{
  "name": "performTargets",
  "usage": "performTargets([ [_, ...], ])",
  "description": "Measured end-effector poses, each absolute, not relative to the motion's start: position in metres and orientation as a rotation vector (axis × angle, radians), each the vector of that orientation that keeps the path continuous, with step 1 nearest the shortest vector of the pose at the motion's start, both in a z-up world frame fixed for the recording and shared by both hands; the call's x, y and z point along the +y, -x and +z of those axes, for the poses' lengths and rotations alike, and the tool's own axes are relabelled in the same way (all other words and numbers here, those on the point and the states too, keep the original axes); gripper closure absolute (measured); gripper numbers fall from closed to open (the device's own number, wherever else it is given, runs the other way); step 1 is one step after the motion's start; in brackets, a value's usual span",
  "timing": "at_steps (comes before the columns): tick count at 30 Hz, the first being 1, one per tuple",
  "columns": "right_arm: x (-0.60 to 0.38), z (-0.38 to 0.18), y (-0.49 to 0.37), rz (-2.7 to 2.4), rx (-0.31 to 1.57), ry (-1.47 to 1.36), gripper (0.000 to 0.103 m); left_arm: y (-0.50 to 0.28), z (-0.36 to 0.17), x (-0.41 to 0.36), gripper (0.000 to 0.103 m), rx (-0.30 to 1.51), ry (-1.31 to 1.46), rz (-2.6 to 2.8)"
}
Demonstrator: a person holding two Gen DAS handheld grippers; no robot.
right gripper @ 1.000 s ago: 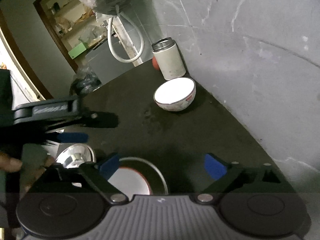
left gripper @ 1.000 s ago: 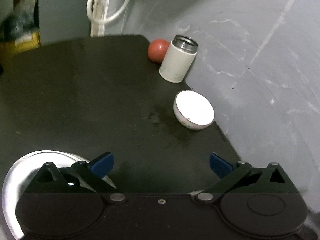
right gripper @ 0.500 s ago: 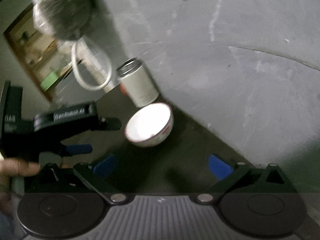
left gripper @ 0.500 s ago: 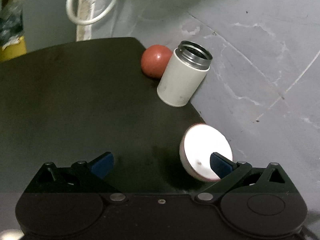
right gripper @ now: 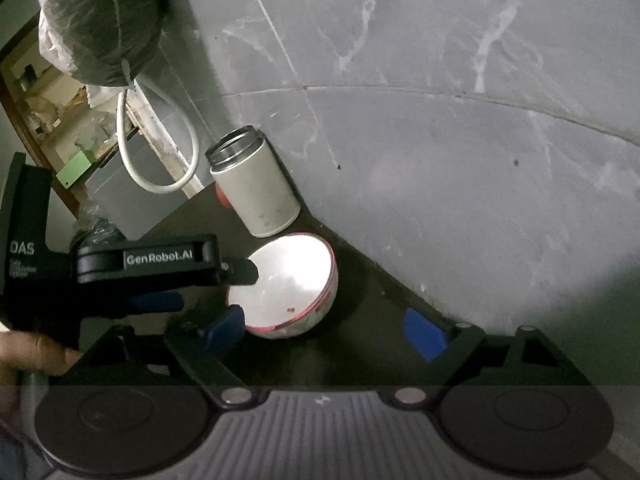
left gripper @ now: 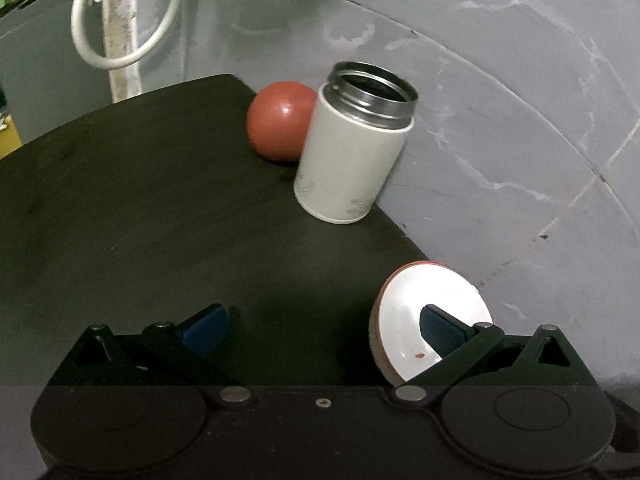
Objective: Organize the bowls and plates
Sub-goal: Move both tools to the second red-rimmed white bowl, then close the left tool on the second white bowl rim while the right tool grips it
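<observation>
Against the grey wall, on the dark tabletop (left gripper: 120,208):

Item 1, bowl (right gripper: 286,290): white inside, red rim, upright, near the table's edge, just in front of the open white canister (left gripper: 352,152); a red ball (left gripper: 280,120) sits behind the canister, touching it or nearly so.

Item 2, left gripper (left gripper: 324,326): tongs apart, holding nothing. Its right finger (left gripper: 442,330) overlaps the bowl's interior; the other stands outside the near wall.

Item 3, right gripper (right gripper: 324,330): tongs apart, empty, low before the bowl.

Handling note: the left looks set to pinch the rim. Seat the wall deep between the pads, close squarely, lift straight and clear of the canister.

Not determined: whether the inner finger touches the bowl; the bowl's outer pattern; any plates or a stacking place, none in view. A small red speck lies inside the bowl, nature unclear.
</observation>
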State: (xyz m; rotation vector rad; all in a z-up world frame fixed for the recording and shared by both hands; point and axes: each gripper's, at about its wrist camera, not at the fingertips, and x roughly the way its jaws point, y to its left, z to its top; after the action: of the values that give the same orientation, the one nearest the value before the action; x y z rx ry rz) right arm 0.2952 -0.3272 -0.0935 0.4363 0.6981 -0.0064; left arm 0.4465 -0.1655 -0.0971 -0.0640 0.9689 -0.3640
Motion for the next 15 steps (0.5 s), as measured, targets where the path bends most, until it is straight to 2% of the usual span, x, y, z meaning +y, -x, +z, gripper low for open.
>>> performTargets([
  [3, -0.327, -0.096, -0.304, -0.024, 0.719, -0.421, 0.016, -0.447, -0.099, -0.169, 0.001, 0.969, 0.047, -0.375],
  [6, -0.326, -0.098, -0.311, -0.041, 0.758, -0.399, 0.025, -0.449, -0.099, -0.174, 0.004, 0.969, 0.02, -0.384],
  [12, -0.323, -0.097, -0.321, -0.035, 0.771, -0.379, 0.035, -0.447, -0.097, -0.181, 0.019, 0.958, -0.01, -0.425],
  [15, -0.321, -0.098, -0.325, -0.023, 0.779, -0.381, 0.043, -0.445, -0.095, -0.184, 0.027, 0.949, -0.026, -0.431],
])
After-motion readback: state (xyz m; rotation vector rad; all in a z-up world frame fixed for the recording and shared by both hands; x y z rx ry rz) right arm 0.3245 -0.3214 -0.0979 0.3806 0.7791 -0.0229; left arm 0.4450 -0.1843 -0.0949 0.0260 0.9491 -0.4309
